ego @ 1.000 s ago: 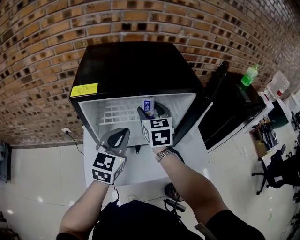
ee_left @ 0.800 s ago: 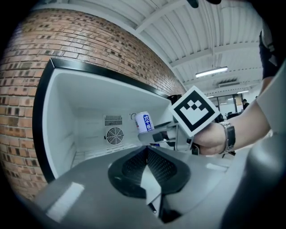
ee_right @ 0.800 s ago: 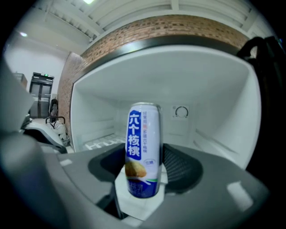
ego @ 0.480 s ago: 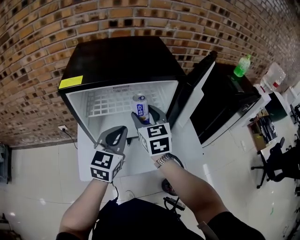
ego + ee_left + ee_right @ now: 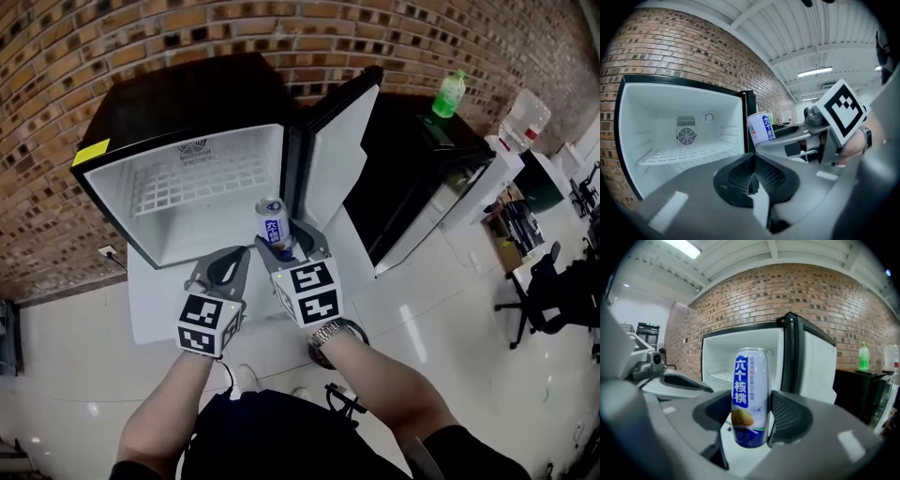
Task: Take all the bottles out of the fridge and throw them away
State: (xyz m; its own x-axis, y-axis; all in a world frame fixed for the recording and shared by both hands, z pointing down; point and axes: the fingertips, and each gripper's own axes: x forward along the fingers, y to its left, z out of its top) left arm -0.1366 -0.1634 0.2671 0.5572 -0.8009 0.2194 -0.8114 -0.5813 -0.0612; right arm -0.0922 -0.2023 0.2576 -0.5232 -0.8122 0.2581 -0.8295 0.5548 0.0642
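Observation:
My right gripper [image 5: 279, 246] is shut on a white and blue drink can [image 5: 274, 227], held upright in front of the open fridge [image 5: 187, 187]. In the right gripper view the can [image 5: 750, 401] stands between the two pads [image 5: 785, 416], outside the fridge [image 5: 740, 359]. My left gripper [image 5: 223, 270] hovers just left of it, jaws shut and empty; its closed tips [image 5: 752, 176] point toward the fridge interior [image 5: 689, 131], whose wire shelf shows nothing on it. The can [image 5: 761, 129] also shows at the left gripper view's centre right.
The fridge door [image 5: 337, 141] stands open to the right. A dark cabinet [image 5: 422, 178] beside it carries a green bottle [image 5: 449, 94]. A white low platform [image 5: 159, 300] lies under the fridge. Brick wall behind, office chair [image 5: 553, 300] at far right.
Both grippers have drawn back out of the fridge toward me, the right one carrying the can out with it. The view has swung right.

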